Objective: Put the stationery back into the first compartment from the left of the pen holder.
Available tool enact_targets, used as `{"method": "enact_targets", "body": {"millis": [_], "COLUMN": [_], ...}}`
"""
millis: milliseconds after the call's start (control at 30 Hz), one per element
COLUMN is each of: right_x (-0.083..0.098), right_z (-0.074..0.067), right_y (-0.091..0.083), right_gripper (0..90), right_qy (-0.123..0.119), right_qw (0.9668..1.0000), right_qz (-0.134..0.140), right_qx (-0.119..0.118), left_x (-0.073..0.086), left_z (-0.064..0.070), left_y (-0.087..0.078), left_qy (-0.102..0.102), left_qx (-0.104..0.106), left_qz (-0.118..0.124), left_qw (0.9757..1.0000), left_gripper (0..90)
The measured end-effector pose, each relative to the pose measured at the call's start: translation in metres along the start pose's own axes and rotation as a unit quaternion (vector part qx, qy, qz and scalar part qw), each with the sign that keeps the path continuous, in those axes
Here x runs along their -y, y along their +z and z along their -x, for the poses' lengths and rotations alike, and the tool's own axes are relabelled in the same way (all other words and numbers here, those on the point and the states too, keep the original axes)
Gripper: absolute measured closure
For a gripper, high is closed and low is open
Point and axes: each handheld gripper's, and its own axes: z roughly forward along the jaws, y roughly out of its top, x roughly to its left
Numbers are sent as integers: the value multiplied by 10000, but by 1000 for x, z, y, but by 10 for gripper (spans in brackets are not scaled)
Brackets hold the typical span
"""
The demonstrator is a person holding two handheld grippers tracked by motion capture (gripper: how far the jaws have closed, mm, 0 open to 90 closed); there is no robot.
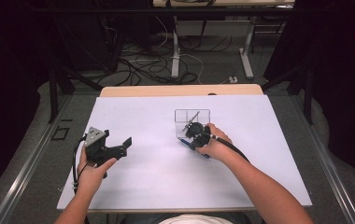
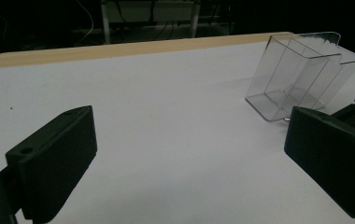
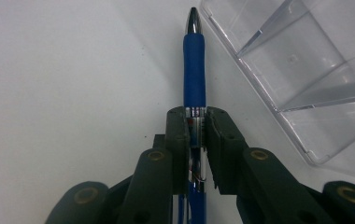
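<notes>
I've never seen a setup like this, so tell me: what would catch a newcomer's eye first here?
Probably the blue pen, clamped between the jaws of the right tool and lying along the white table. Right beside it stands a clear plastic box with dividers, near the table's middle. On the left, the other tool is held over bare table with its jaws wide apart, gripping nothing.

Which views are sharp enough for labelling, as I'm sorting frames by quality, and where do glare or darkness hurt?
High view: bright white table, dark surroundings, small soft detail. Left gripper view: near jaws soft, clear box sharp with faint glare on its edges. Right gripper view: blue pen crisp between the jaws, slight reflections on the box.
</notes>
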Motion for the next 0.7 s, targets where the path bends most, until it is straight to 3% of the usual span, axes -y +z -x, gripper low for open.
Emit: {"method": "enact_targets", "body": {"millis": [100, 167, 300, 700], "right_x": [0, 0, -1, -4], "right_z": [-2, -1, -4, -10], "right_y": [-3, -5, -12, -31], "right_gripper": [796, 796, 796, 796], "right_qy": [69, -53, -27, 2], "right_qw": [9999, 9998, 9993, 9955], "right_qz": [90, 177, 349, 915], "right_qx": [-24, -52, -112, -257], "left_x": [0, 0, 0, 1], "left_z": [0, 0, 0, 1], "left_y": [0, 0, 0, 1], "left_qy": [20, 22, -8, 22], "left_qx": [-7, -13, -13, -21], "left_qz": [8, 9, 19, 13], "left_qw": [10000, 10000, 10000, 10000], "left_gripper": [23, 23, 23, 13]}}
